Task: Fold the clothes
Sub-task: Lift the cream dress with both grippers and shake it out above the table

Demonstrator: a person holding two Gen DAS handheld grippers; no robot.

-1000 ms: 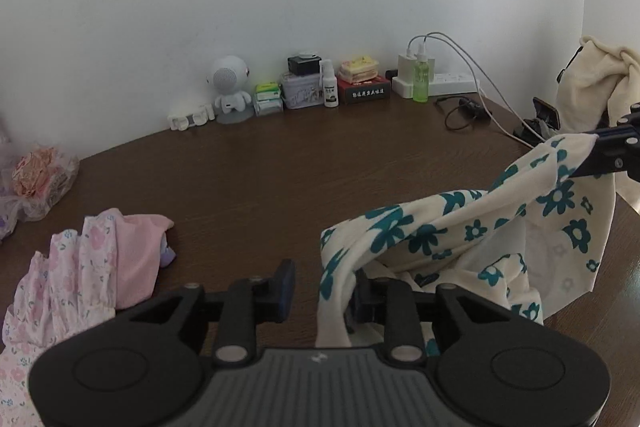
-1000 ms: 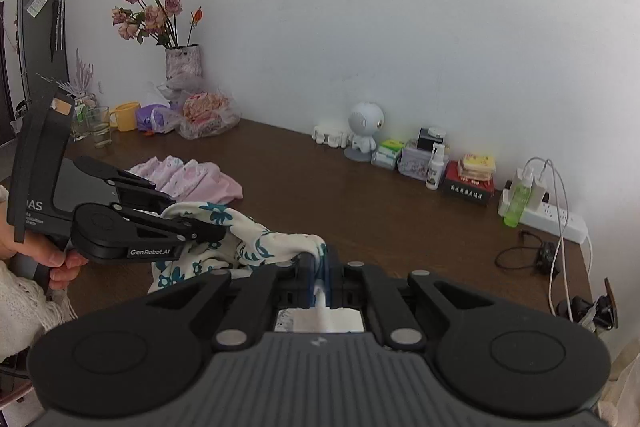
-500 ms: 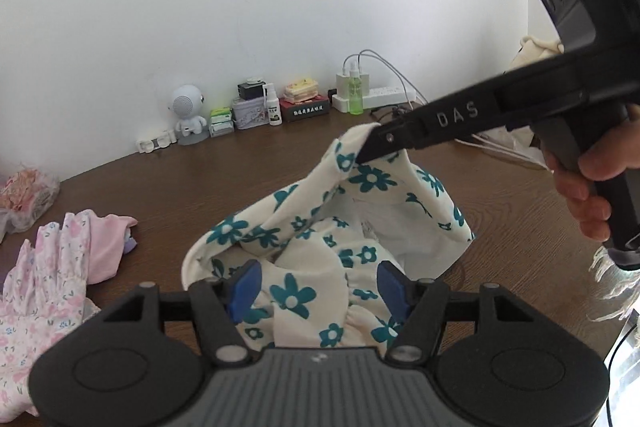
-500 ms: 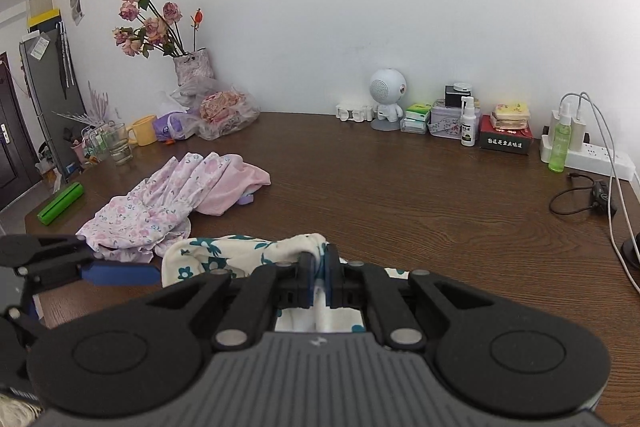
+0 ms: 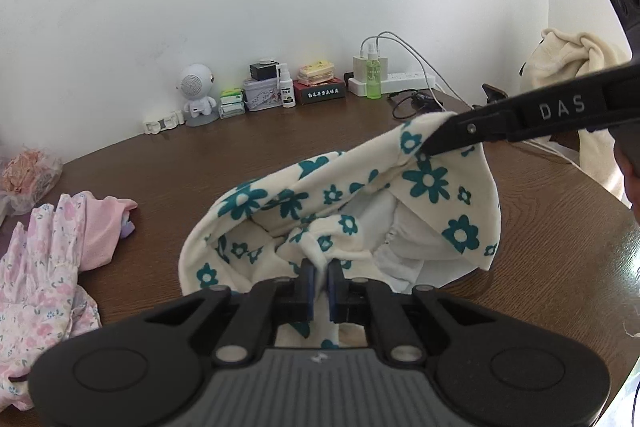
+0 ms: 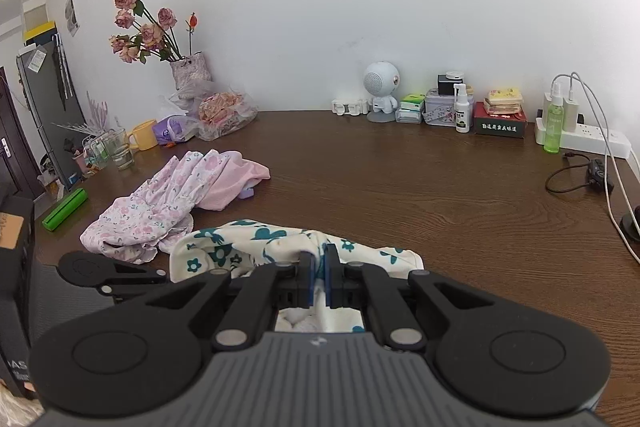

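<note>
your left tongs (image 5: 319,277) have just snapped onto a fold of the cream cloth garment with teal flowers (image 5: 360,195), lifted over the dark wooden bench (image 5: 240,151). your right tongs (image 6: 319,269) pinch another edge; only the left view shows that corner raised.

Along the far wall we see a white round-headed robot figure (image 6: 381,89), a patterned tin (image 6: 439,111), a white spray bottle (image 6: 462,111), a dark red box (image 6: 499,125) and a green spray bottle (image 6: 553,125) beside a white power strip (image 6: 592,139). At the far left, we find a vase of dried roses (image 6: 191,71), a yellow mug (image 6: 144,135) and glass cups (image 6: 118,149) on the brown table (image 6: 400,179). A green bar (image 6: 65,209) lies at the left edge.
</note>
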